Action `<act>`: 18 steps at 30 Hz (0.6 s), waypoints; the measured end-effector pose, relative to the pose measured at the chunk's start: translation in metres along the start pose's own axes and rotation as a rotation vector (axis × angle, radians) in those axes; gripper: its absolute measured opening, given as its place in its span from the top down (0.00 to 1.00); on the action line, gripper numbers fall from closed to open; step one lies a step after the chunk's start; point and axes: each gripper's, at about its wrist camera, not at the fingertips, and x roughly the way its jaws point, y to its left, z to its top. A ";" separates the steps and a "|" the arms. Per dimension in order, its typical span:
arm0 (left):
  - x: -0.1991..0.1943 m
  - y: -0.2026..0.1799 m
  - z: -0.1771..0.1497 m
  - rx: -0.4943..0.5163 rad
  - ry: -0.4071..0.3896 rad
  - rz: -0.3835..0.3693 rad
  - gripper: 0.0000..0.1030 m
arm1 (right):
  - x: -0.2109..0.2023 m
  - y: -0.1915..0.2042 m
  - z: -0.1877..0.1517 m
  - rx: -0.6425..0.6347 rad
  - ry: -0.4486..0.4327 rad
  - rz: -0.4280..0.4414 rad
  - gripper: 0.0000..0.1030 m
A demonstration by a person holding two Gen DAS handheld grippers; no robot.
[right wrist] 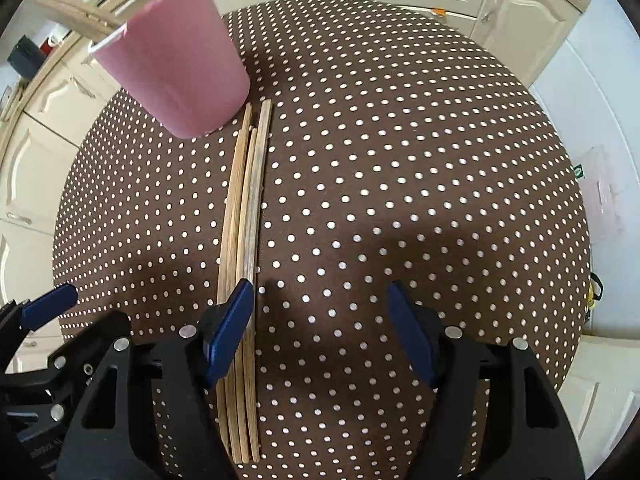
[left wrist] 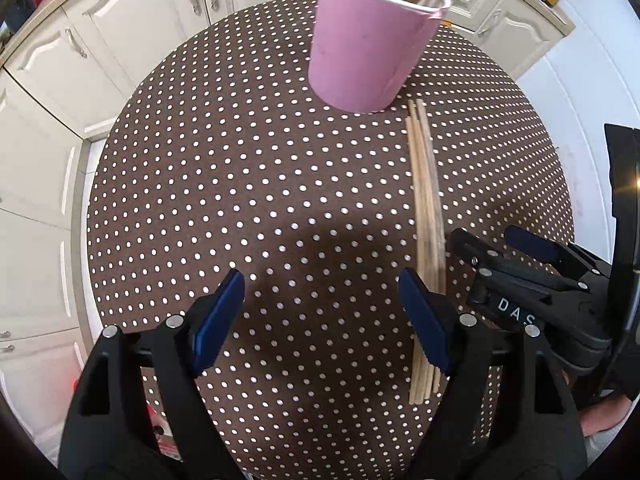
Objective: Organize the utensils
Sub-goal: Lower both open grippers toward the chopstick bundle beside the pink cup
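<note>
Chopsticks (right wrist: 244, 248) lay pointing at the cup (right wrist: 176, 68), between both wide-open, empty grippers, right gripper (right wrist: 320, 328) nearer than left gripper (left wrist: 322, 312).

Both cameras hang close above the near edge of the dotted counter (left wrist: 280, 184), tilted down and facing its far edge. The left view sits left of the wooden sticks (left wrist: 426, 216), the right view right of them. Both share the sticks, pink cup (right wrist: 176, 68) and cabinets (left wrist: 132, 28).
</note>
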 end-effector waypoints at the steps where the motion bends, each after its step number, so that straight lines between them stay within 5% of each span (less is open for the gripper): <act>1: 0.002 0.002 0.001 -0.005 0.003 0.000 0.24 | 0.003 0.003 0.002 -0.015 0.005 -0.011 0.36; 8: 0.010 0.011 0.004 -0.032 0.027 -0.011 0.24 | 0.011 0.015 0.016 -0.031 -0.004 -0.025 0.37; 18: 0.022 0.010 0.012 -0.034 0.051 -0.057 0.25 | 0.017 0.028 0.038 -0.051 0.002 -0.047 0.93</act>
